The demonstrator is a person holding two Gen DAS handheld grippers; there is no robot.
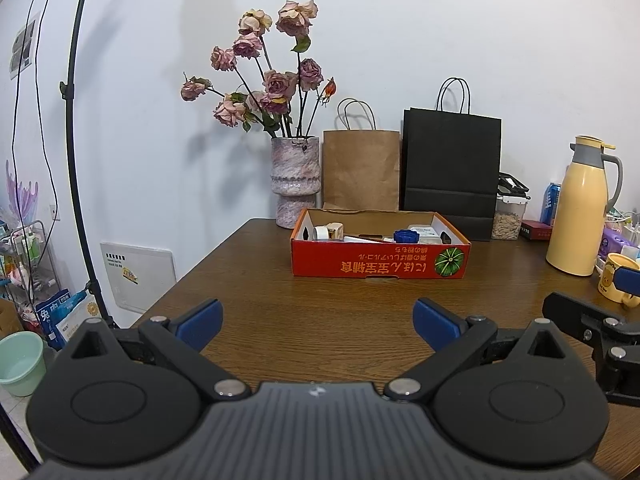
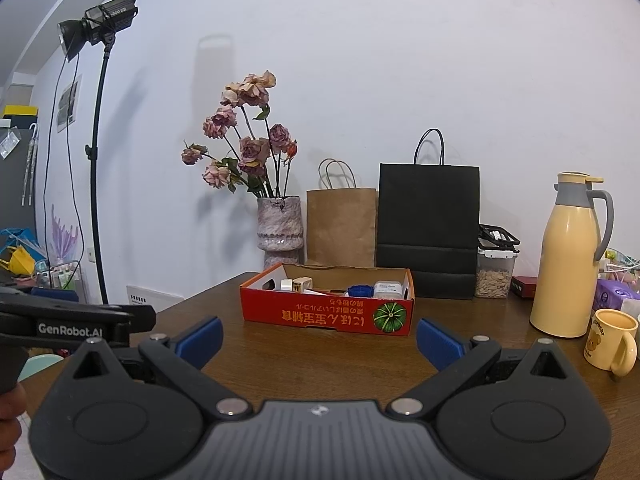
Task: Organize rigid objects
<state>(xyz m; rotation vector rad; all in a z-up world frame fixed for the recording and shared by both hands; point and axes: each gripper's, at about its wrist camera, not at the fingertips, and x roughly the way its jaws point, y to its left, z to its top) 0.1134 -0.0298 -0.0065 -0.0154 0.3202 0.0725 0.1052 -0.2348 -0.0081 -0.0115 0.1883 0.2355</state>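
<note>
Red cardboard box (image 1: 380,258) of small rigid items sat mid-desk (image 1: 280,320) before vase (image 1: 295,182) and paper bags; left claw (image 1: 318,322) and right claw (image 2: 319,340) hovered apart, empty, well short; best approached level over the near wall.

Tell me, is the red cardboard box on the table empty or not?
Not empty. The open-topped red box holds several small things, among them a blue cap and a white container.
</note>
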